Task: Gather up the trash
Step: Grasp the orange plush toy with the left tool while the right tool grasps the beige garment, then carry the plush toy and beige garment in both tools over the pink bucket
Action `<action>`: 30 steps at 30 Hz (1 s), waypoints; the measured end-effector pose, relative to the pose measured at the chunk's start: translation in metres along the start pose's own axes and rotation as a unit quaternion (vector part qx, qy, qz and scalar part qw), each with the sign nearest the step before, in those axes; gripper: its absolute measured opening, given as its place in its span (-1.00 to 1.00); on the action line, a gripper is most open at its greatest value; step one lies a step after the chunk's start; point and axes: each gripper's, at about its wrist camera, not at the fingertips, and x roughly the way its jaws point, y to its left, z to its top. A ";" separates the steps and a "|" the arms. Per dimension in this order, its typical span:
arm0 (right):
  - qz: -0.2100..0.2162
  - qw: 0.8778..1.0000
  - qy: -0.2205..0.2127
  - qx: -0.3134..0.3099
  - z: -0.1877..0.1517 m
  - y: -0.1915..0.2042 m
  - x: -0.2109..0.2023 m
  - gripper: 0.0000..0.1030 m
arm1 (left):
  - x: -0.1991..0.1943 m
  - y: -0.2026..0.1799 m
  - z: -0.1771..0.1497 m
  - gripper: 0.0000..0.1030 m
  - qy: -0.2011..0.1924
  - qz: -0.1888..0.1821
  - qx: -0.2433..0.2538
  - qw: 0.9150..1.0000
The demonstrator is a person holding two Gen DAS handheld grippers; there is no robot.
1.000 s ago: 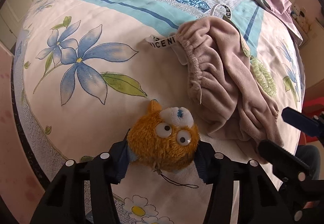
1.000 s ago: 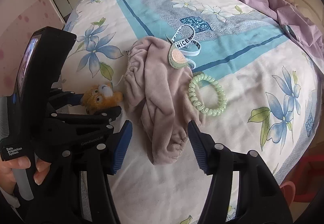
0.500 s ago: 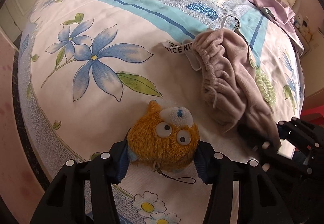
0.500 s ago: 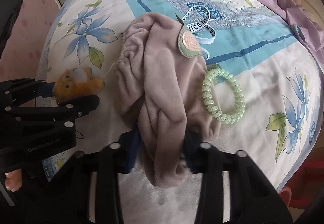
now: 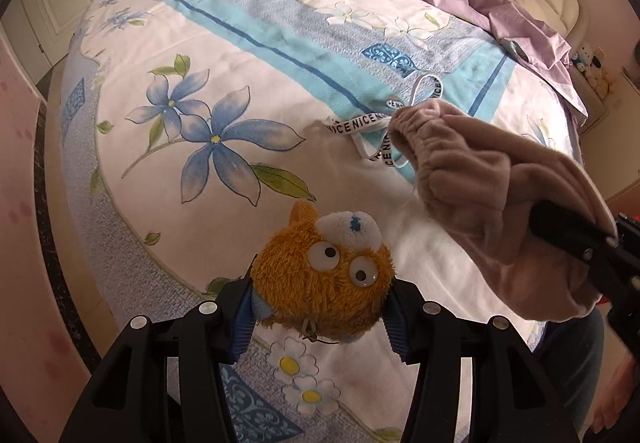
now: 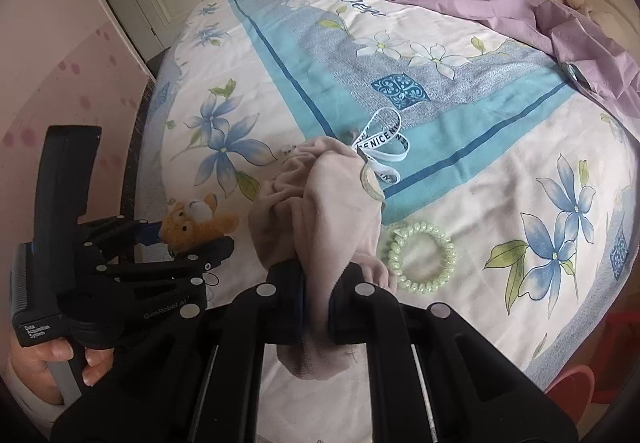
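Left wrist view: left tongs (image 5: 320,317) clamp fuzzy orange plush toy (image 5: 320,283); right tongs (image 6: 316,303) pinch beige velvet cloth (image 6: 320,211), lifted above floral bed (image 6: 500,163).

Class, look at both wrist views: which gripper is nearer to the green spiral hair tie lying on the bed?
Right. The right gripper, clamped on the pink cloth, sits just beside the green hair tie. The left gripper, holding the orange plush toy, is beyond the cloth.

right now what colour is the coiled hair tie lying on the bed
Pale green, translucent hair tie; clearest in the right wrist view.
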 end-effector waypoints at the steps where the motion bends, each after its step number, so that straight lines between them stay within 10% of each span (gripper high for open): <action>1: 0.006 1.000 -0.002 0.003 0.002 0.000 -0.005 -0.85 | -0.005 -0.001 -0.001 0.04 -0.004 0.004 0.002 1.000; 12: 0.062 0.997 -0.043 0.030 0.014 0.004 -0.070 -0.85 | -0.055 -0.009 -0.011 0.04 -0.020 0.004 0.012 1.000; 30: 0.014 0.997 -0.069 0.037 -0.032 -0.024 -0.138 -0.85 | -0.096 -0.064 -0.029 0.04 -0.033 0.005 0.074 0.997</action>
